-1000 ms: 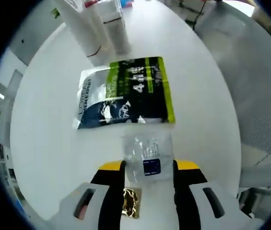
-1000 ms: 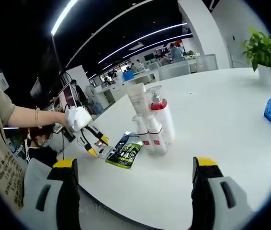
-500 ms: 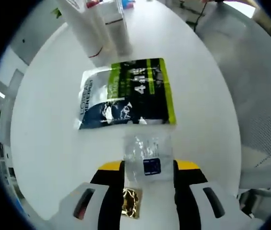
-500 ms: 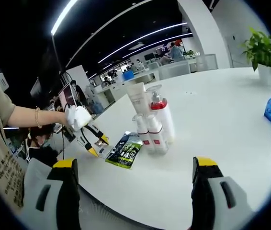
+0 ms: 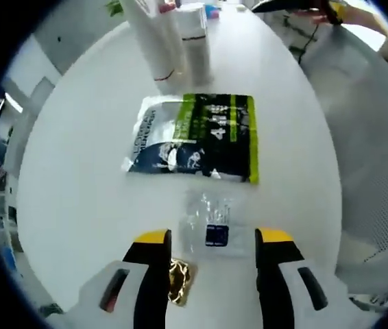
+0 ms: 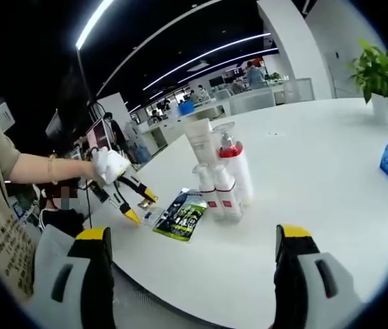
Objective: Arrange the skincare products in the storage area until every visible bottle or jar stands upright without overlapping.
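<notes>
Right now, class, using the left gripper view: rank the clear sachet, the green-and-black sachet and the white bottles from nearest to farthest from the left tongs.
1. Clear sachet: flat on the table, just ahead between the left tongs.
2. Green-and-black sachet: flat, beyond the clear one, mid-table.
3. White bottles: upright, farthest, at the view's top.
</notes>
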Available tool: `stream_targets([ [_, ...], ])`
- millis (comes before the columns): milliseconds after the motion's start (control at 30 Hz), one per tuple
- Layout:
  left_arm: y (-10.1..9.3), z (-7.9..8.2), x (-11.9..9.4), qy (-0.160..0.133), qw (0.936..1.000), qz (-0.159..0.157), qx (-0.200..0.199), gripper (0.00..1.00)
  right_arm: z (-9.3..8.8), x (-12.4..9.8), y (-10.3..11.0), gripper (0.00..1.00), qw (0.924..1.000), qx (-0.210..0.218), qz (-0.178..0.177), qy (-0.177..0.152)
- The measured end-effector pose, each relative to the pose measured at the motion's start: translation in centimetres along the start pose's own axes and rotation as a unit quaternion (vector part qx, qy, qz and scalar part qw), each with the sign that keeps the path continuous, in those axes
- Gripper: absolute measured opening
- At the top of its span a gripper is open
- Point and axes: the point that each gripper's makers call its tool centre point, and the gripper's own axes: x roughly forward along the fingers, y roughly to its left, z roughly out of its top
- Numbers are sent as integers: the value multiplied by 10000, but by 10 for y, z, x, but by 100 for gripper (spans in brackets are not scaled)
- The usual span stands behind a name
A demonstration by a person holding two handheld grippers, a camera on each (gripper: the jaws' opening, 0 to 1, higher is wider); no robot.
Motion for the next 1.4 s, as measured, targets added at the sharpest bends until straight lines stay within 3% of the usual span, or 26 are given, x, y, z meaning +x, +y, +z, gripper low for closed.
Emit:
stream_targets([
  [100, 3, 3, -7, -345, 9970, 175, -677, 54, 0, 0, 1, 100, 10000, -9, 25, -10],
  [267, 3, 2, -18, -674, 9884, 358, -1311, 59, 0, 0, 3, 100, 10000, -48, 81, 3],
  [367, -1, 0, -25, -868, 9786, 451, -1813, 64, 0, 0, 5, 100, 9999, -61, 107, 8],
  [600, -9, -14, -39, -1167, 9563, 733, -2581, 72, -1, 0, 8, 100, 9998, -107, 180, 22],
  [900, -28, -27, -49, -1389, 9355, 867, -3133, 81, -1, 0, 12, 100, 9995, -174, 269, 35],
  [1067, -40, -27, -60, -1692, 9130, 976, -3583, 87, -1, 0, 13, 100, 9993, -196, 316, 36],
  [1167, -48, -28, -65, -1777, 9034, 1049, -3758, 89, -1, 0, 14, 100, 9992, -204, 329, 34],
  [1233, -53, -29, -66, -1794, 9005, 1087, -3809, 91, -2, 0, 14, 100, 9992, -208, 335, 37],
  [1400, -66, -27, -72, -1921, 8826, 1301, -4089, 95, -3, -1, 14, 100, 9992, -232, 317, 67],
])
